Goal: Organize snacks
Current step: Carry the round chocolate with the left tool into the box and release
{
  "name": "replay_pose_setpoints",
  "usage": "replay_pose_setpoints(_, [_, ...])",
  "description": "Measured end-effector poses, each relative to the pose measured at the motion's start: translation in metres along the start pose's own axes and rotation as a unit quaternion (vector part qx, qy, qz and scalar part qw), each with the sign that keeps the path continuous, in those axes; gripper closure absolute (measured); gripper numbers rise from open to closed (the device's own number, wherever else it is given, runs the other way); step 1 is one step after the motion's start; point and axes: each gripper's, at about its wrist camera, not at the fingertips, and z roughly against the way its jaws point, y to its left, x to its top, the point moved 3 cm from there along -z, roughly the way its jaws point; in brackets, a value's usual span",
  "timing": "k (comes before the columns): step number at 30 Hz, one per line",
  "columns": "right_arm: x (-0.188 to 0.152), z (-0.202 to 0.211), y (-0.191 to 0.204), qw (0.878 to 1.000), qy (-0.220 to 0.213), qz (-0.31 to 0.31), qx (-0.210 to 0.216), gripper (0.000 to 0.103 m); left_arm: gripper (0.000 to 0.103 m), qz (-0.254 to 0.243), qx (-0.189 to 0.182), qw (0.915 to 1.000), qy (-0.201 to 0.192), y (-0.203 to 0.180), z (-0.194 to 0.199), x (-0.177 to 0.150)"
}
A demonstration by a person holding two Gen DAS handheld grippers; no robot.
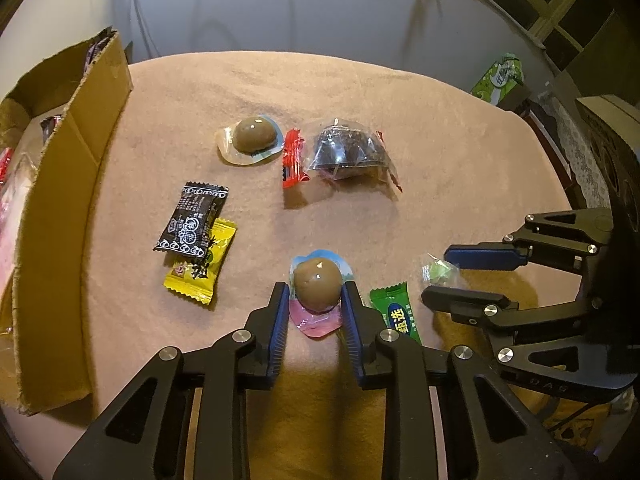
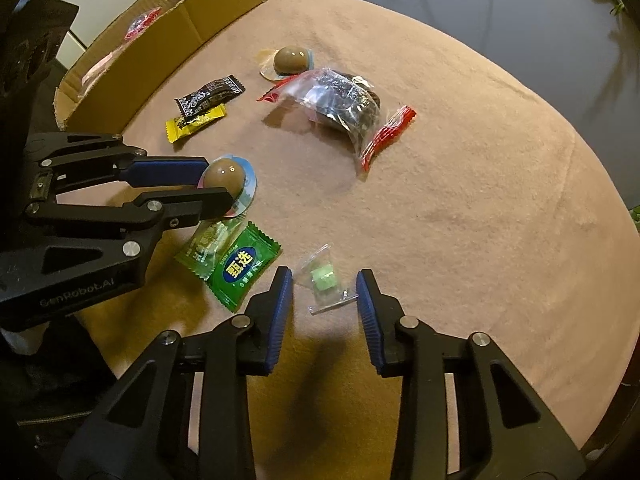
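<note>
A brown egg sealed in a clear packet (image 1: 318, 286) lies on the pink table cloth (image 1: 400, 120), and my left gripper (image 1: 316, 286) is shut on it, one blue pad on each side. The right wrist view shows the same left gripper (image 2: 220, 182) gripping the egg packet (image 2: 224, 176). A small clear wrapper with a green candy (image 2: 325, 280) lies between the fingers of my right gripper (image 2: 324, 276), which stands open, its pads close beside the wrapper. In the left wrist view the right gripper (image 1: 436, 277) has that candy (image 1: 438, 272) at its tips.
A cardboard box (image 1: 80, 160) holding several snacks stands at the left edge. Loose on the cloth lie a second egg packet (image 1: 254, 134), a red sachet (image 1: 293, 158), a clear bag of dark snacks (image 1: 348, 152), a black packet (image 1: 192, 220), a yellow one (image 1: 204, 264) and a green one (image 1: 396, 312).
</note>
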Motion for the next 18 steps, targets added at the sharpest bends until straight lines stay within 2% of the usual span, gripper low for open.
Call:
replay_pose_setpoints(8, [-0.006,0.02,-0.014,0.999,-0.023,-0.024,0.011,0.069,0.079,0.015,-0.008,0.9998,-0.013,0.006,0.015,-0.001])
replay_pose_setpoints(18, [0.002,0.047,-0.022,0.998,-0.053,-0.035,0.017,0.069,0.079,0.029,-0.011,0.9983,-0.048,0.019,0.05,0.0])
